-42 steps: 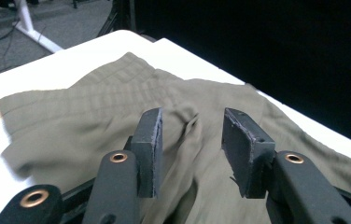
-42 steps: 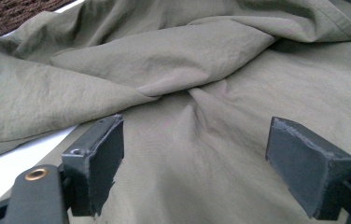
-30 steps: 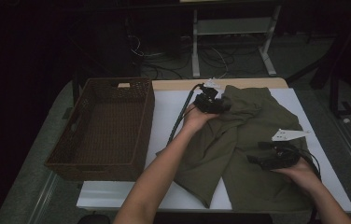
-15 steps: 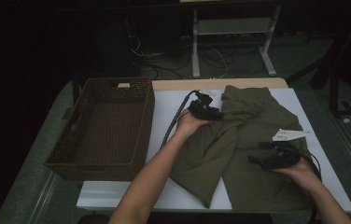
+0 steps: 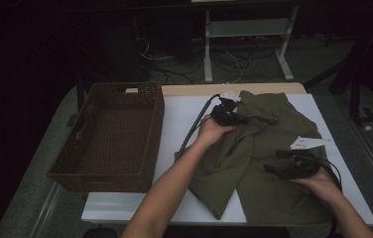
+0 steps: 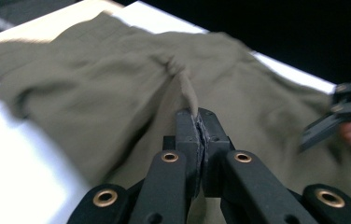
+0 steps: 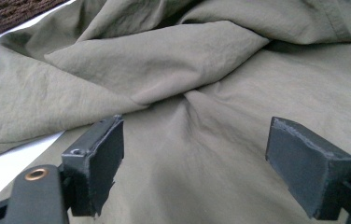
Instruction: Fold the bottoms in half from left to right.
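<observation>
Spanning most of the high view: white-topped rectangular table (image 5: 179, 124), pale wooden strip along its far edge. Took up the table's left part: dark brown woven wicker basket (image 5: 106, 136), rectangular, nothing visible inside. Lay spread over the right half of the table, just beside the basket but apart from it: olive-green crumpled cloth garment (image 5: 264, 163), one corner reaching toward the near edge, folds bunched near its middle. Rested on the garment's right side: small white paper tag (image 5: 309, 143).

Came in from the bottom of the high view, bare forearm stretched over the garment's left part: left hand (image 5: 213, 132) with the left black two-jaw gripper (image 5: 237, 119) at the garment's far left portion, black cable trailing away over the white top. Seen in the left gripper view: jaws pressed together on a raised pinch of the olive cloth (image 6: 190, 93), fabric drawn up into a small ridge at the tips. Held low over the garment's right part, well apart from the left one: right black two-jaw gripper (image 5: 273, 167). Seen in the right gripper view: jaws spread wide, pads (image 7: 100, 156) just above the creased fabric, nothing between them.
</observation>
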Tool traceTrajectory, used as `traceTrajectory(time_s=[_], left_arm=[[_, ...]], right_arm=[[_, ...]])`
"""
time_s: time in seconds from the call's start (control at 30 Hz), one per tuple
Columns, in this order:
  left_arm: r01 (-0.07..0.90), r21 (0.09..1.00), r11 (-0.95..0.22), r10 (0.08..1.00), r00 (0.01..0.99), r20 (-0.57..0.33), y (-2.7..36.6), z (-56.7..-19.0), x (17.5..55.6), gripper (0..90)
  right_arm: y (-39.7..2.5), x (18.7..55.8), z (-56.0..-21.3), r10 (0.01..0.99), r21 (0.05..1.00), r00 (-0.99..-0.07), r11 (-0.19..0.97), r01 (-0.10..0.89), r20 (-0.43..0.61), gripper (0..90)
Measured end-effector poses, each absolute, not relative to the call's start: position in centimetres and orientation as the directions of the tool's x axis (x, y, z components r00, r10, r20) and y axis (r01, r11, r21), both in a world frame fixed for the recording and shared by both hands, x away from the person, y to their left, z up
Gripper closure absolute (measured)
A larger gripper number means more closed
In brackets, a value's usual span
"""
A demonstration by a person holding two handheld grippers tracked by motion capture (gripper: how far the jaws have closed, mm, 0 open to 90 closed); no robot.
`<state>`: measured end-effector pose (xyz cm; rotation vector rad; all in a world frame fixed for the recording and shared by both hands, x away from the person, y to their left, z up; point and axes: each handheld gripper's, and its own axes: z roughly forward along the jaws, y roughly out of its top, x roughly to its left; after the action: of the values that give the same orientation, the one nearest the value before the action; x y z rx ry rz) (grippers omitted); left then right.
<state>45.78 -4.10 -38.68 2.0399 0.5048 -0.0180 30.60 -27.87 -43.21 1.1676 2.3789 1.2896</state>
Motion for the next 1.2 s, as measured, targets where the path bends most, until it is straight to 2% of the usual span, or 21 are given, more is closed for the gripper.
traceTrajectory(time_s=[0.2,0.5,0.57,0.63,0.73,0.93,1.2], left_arm=[[0.349,0.835,-0.426,0.269,0.93,-0.251,-6.7,-38.8,44.4,88.4],[0.332,0.815,-0.475,0.21,0.942,-0.261,-9.7,-40.7,42.6,87.9],[0.32,0.822,-0.472,0.22,0.945,-0.241,-9.8,-40.7,42.3,81.4],[0.326,0.829,-0.454,0.246,0.94,-0.234,-9.1,-40.3,42.3,71.8],[0.33,0.836,-0.439,0.266,0.936,-0.229,-7.9,-39.8,42.4,65.0],[0.336,0.843,-0.421,0.303,0.928,-0.219,-4.5,-38.9,42.1,57.6],[0.349,0.835,-0.426,0.323,0.921,-0.22,-1.3,-39.6,40.9,52.7]], right_arm=[[-28.4,30.6,-43.1,0.727,0.782,-0.66,0.294,0.55,0.191,19.4],[-28.5,30.6,-43.0,0.73,0.783,-0.658,0.295,0.547,0.185,19.1],[-28.6,30.5,-43.0,0.731,0.783,-0.657,0.295,0.547,0.184,19.1],[-28.7,30.5,-43.0,0.732,0.782,-0.656,0.296,0.548,0.182,19.0],[-28.7,30.4,-43.1,0.734,0.781,-0.654,0.296,0.549,0.182,18.9],[-28.6,30.4,-43.1,0.735,0.779,-0.653,0.298,0.551,0.182,18.9],[-28.5,30.4,-43.1,0.735,0.776,-0.655,0.305,0.552,0.177,18.8]])
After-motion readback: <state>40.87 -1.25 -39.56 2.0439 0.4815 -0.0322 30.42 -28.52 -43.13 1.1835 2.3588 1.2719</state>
